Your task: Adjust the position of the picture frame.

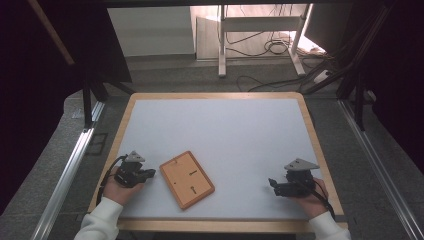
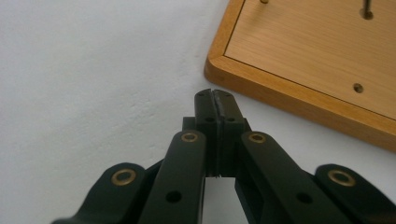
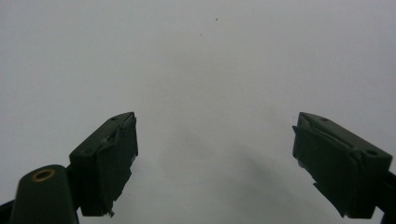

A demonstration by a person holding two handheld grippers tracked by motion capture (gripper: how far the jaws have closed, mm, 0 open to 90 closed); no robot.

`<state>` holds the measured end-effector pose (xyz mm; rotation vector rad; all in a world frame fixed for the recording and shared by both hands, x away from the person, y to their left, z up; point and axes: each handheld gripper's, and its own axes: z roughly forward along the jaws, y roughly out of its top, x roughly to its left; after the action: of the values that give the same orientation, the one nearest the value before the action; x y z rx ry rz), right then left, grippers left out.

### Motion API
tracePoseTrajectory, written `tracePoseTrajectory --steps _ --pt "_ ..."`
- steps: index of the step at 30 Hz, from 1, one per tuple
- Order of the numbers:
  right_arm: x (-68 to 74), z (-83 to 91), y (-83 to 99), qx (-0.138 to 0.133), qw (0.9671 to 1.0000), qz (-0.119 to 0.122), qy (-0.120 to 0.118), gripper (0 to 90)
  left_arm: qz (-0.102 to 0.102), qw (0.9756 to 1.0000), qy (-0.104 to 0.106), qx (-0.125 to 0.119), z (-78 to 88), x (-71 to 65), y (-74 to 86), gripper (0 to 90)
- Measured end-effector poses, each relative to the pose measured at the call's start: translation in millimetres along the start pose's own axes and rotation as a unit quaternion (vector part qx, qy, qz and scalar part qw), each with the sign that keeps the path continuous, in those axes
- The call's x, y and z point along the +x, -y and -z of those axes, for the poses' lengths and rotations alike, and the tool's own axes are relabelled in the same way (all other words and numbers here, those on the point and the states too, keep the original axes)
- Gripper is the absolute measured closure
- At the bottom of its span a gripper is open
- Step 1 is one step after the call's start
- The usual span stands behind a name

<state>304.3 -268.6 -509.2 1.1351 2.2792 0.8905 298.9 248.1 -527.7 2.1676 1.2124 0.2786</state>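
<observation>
Mostly white tabletop (image 1: 225,135) — cabled floor (image 1: 260,75) beyond

The table (image 1: 220,130) had a pale grey-white top framed by a light wooden rim, and it stood on a dark speckled floor (image 1: 280,80). On it, toward the near left, a flat wooden board (image 1: 187,179) lay turned at an angle to the table's edges. The board (image 2: 322,56) had a raised border, a few small holes in its panel, and what looked like two short pegs, too small to tell for sure.
</observation>
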Motion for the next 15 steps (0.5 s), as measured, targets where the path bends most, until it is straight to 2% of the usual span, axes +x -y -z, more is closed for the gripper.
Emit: tracePoseTrajectory --steps 9,15 --pt "-1.2 -0.2 0.2 -0.001 1.0 -0.003 0.004 14.4 -0.004 0.9998 0.0 0.017 -11.4 -0.2 -6.5 90.0" --pt "-2.4 0.2 0.3 -0.003 1.0 -0.003 0.006 14.4 -0.009 0.9998 0.005 0.018 -12.5 -3.4 -8.8 90.0"
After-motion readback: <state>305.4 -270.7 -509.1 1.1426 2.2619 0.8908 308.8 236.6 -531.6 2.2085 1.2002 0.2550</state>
